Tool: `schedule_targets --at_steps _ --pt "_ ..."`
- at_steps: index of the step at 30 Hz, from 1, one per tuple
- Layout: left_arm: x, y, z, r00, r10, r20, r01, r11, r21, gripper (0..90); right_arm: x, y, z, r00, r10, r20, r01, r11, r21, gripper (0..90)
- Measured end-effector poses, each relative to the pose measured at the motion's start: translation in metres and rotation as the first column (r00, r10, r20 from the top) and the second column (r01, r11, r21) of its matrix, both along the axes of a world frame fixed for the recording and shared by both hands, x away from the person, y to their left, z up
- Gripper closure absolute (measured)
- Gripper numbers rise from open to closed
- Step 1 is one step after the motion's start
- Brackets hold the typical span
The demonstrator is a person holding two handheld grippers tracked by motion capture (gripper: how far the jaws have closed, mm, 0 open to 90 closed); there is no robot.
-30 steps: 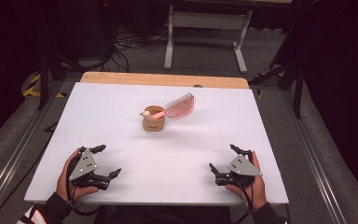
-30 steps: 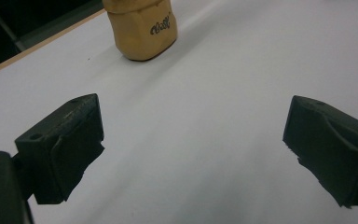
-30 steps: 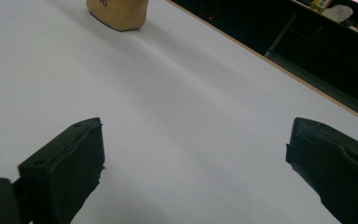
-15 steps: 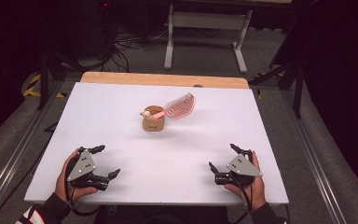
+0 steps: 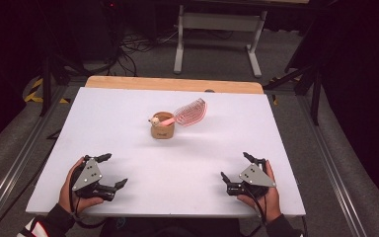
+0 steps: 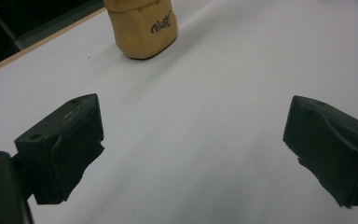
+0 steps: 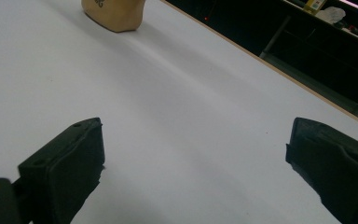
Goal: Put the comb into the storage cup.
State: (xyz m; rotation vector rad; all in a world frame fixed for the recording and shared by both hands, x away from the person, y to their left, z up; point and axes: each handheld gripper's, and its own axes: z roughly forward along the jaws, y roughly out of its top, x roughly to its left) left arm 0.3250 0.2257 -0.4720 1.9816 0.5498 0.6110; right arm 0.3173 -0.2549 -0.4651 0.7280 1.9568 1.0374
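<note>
A person rests both grippers low on the near edge of a white counter (image 5: 128, 113), one at each corner. The left gripper (image 5: 112, 170) and right gripper (image 5: 234, 166) both have their fingers spread wide and empty. Well ahead, at mid-counter, a small tan cup (image 5: 162, 127) stands upright with a pink comb (image 5: 190, 111) leaning out of it to the right. The work seems not yet begun; the next move likely calls for one hand to reach forward and close on the comb or cup.
</note>
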Motion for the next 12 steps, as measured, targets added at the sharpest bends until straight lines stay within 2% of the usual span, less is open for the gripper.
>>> schedule_targets --at_steps 12 --pt "0.0034 -0.0002 -0.0001 0.9998 0.019 -0.007 -0.019 0.9998 -0.002 5.7 0.0018 -0.0027 -0.0007 0.9999 -0.012 -0.003 0.012 0.9999 0.011 4.7"
